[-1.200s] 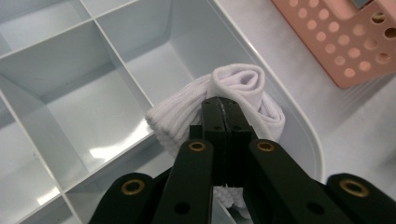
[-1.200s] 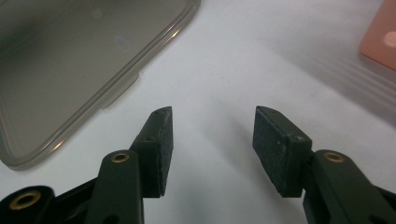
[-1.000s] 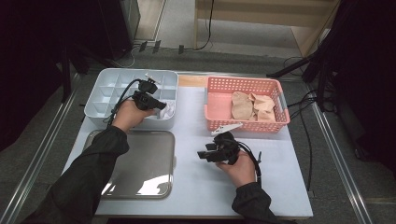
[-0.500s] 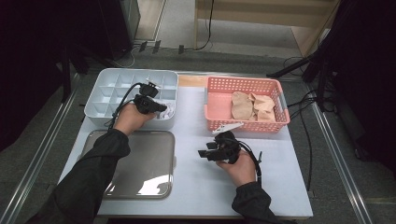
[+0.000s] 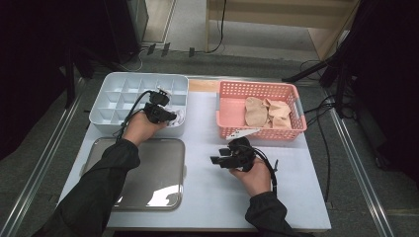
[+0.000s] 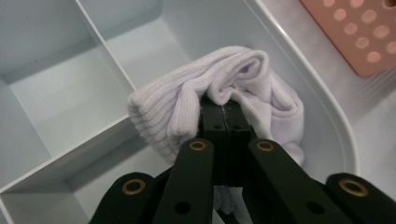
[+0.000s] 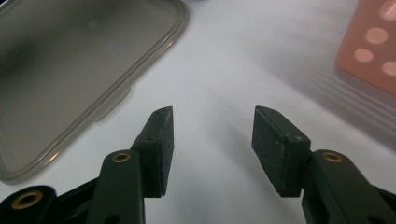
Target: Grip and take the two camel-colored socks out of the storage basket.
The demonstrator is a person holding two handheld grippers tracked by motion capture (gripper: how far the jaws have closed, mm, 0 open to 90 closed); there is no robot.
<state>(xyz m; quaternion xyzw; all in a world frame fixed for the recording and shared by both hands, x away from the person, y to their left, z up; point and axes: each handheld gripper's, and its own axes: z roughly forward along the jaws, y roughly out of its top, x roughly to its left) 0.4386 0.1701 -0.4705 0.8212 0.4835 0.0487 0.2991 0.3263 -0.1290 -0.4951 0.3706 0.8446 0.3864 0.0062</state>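
Rolled white ribbed sock pinched in the left gripper, right inside the white plastic divided tray!

The sock sits in the tray's near corner compartment, the one closest to the pink perforated plastic basket, and the left gripper's jaws are pressed together on a fold of its knit, with the bundle bulging around the tips. In the high view the left gripper hangs over that same corner of the tray. Beside the tray, the basket holds beige cloth pieces. In front of the tray lies a flat grey translucent lid on the white table. Over on the basket side of the lid, the right gripper hovers above bare table with its jaws spread wide, nothing between them.
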